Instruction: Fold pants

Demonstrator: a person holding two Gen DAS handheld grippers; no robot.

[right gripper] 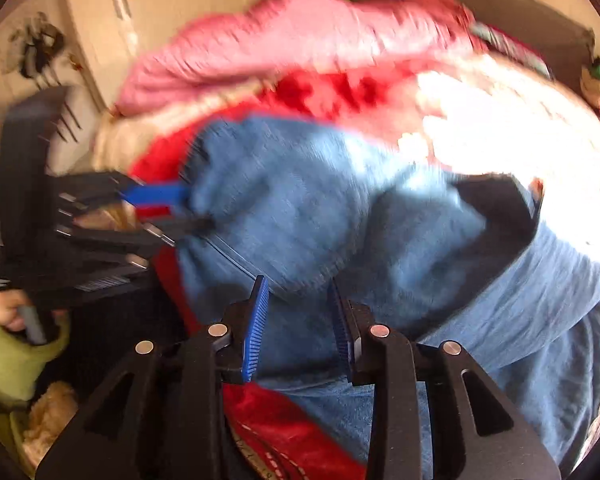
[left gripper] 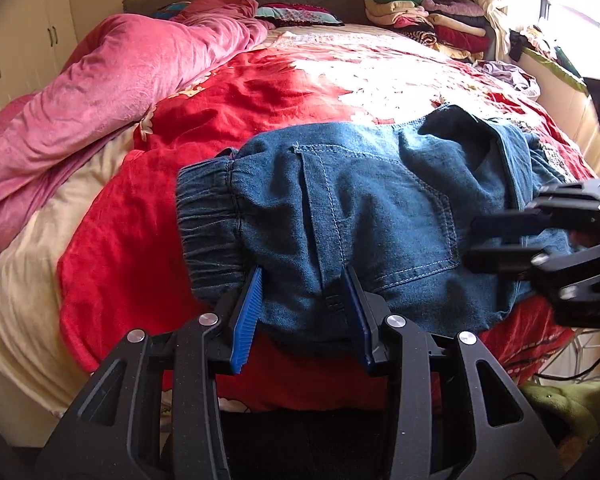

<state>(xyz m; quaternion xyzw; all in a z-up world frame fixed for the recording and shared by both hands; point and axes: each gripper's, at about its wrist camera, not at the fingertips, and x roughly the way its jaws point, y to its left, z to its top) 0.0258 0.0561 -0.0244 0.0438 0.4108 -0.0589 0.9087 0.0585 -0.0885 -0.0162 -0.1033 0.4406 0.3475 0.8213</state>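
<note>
The left gripper (left gripper: 304, 316) sits at the bottom centre of its own view, its blue pads (left gripper: 247, 320) partly apart with a thick fold of the denim pants (left gripper: 372, 216) bunched between them. The pads look pressed into the cloth near the gathered waistband (left gripper: 210, 216) at centre left, so it appears to hold that end. The pants lie across the near edge of the bed (left gripper: 260, 92), on a red bedspread (left gripper: 112, 272). Their long axis runs left to right across the frame, from the waistband past the back pocket (left gripper: 416, 232) to the right side.

At the right edge of that view the right gripper (left gripper: 496, 240) comes in sideways, reaching toward the far end of the bundle. Its own camera is blurred, but at bottom centre there its fingers (right gripper: 256, 332) stand partly apart, with denim behind and between them. The pads do not seem to clamp anything, so it looks let go.

By this reading, the left hand is the nearer one and anchors the waistband end. The right hand's end of the pants lies free to the right. Any next fold probably turns on that left-to-right line. Behind, a pink quilt (left gripper: 112, 80) fills the upper left, and stacked clothes (left gripper: 432, 16) sit at the upper right.
</note>
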